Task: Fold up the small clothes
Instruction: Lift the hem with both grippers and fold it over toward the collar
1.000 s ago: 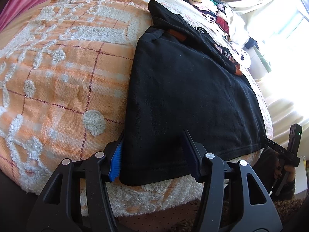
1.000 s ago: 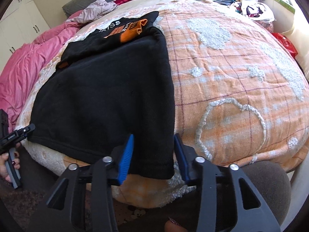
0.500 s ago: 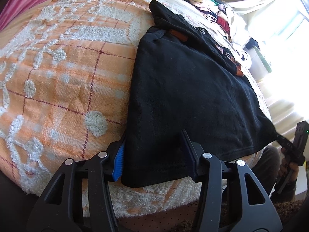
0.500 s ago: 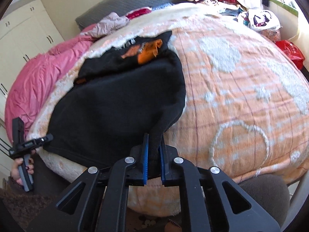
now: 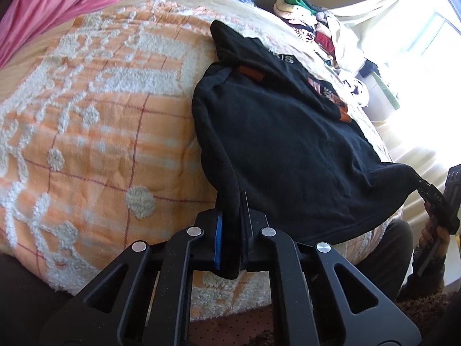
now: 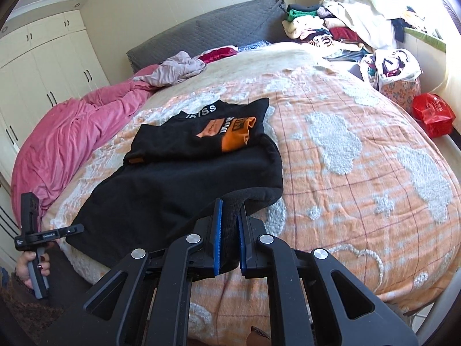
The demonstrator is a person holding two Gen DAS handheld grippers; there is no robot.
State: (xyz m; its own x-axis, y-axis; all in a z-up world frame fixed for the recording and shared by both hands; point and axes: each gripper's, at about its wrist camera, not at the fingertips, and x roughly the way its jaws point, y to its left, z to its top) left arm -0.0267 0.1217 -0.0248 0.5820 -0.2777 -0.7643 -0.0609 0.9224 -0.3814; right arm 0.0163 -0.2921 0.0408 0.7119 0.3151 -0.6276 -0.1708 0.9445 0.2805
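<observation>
Both jaws were apart a sec ago; now the left hand-held gripper (image 5: 232, 230) & right hand-held gripper (image 6: 229, 236) each pinch a near corner of the black top (image 6: 178, 184). Right corner is up off the bed (image 6: 360, 173), so the fold can start. Lots of bare blanket ahead & to the right.

The left wrist view is taken from low at the near edge of the orange-and-white tufted bedspread (image 5: 95, 132), aimed steeply downward and toward the bright curtained window (image 5: 426, 66). The right wrist view is taken from higher up, aimed across the bed toward the grey quilted headboard (image 6: 219, 28) and the cream wardrobe doors (image 6: 43, 66). The black sweatshirt with orange print (image 5: 288, 144) (image 6: 184, 178) is seen close in both views, from opposite corners. Each handheld black gripper is caught at the other view's edge: the right gripper (image 5: 419, 181), the left gripper (image 6: 79, 228).
</observation>
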